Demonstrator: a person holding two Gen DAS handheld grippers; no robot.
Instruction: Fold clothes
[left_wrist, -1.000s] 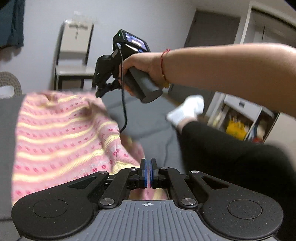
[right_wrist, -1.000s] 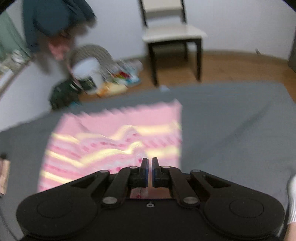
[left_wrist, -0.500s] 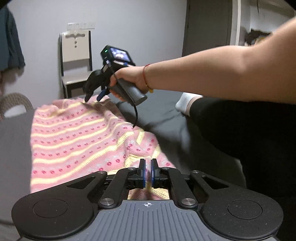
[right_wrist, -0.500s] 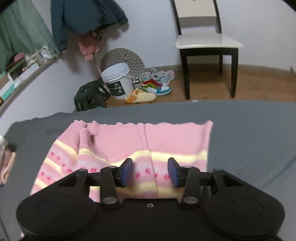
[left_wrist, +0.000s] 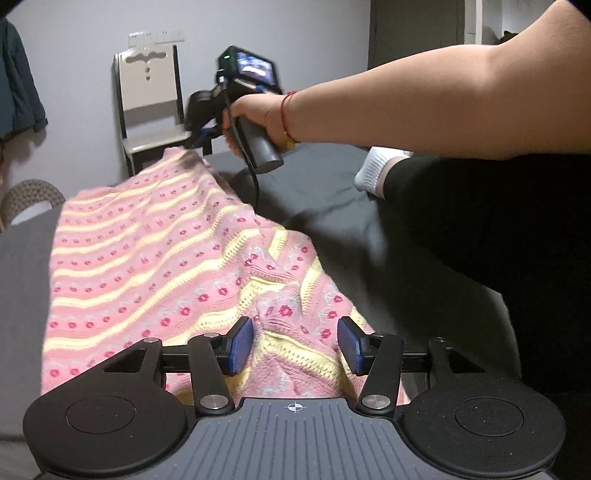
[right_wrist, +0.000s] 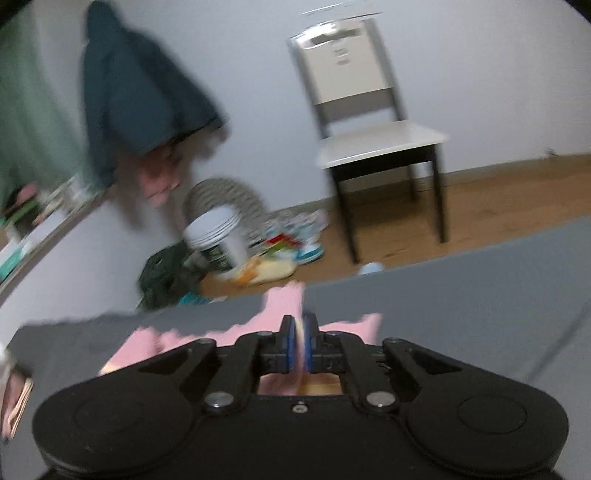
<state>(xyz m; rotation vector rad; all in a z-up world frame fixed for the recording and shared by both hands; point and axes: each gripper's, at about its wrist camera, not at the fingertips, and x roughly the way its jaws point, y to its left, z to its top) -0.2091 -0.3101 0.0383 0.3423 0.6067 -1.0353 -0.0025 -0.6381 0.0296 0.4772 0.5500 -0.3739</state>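
Observation:
A pink knit sweater (left_wrist: 147, 258) with yellow stripes and small red flowers lies spread on the grey bed (left_wrist: 22, 266). My left gripper (left_wrist: 295, 345) stands open over the sweater's bunched near end, blue pads on either side of a fold without pinching it. At the far end, a person's hand holds my right gripper (left_wrist: 199, 136) against the sweater's edge, which rises into a peak there. The right wrist view is blurred, but my right gripper (right_wrist: 300, 332) is shut on a thin piece of the pink sweater (right_wrist: 284, 299).
The person's black-clad leg (left_wrist: 480, 258) and white sock (left_wrist: 373, 170) rest on the bed to the right. Beyond the bed's far edge stand a white chair (right_wrist: 369, 140), a white bucket (right_wrist: 221, 236) and shoes (right_wrist: 295, 247) on the wooden floor. A dark jacket (right_wrist: 140, 92) hangs on the wall.
My left gripper has opened and let go of the sweater's near end. My right gripper, open half a second ago, has shut on the far edge and lifted it.

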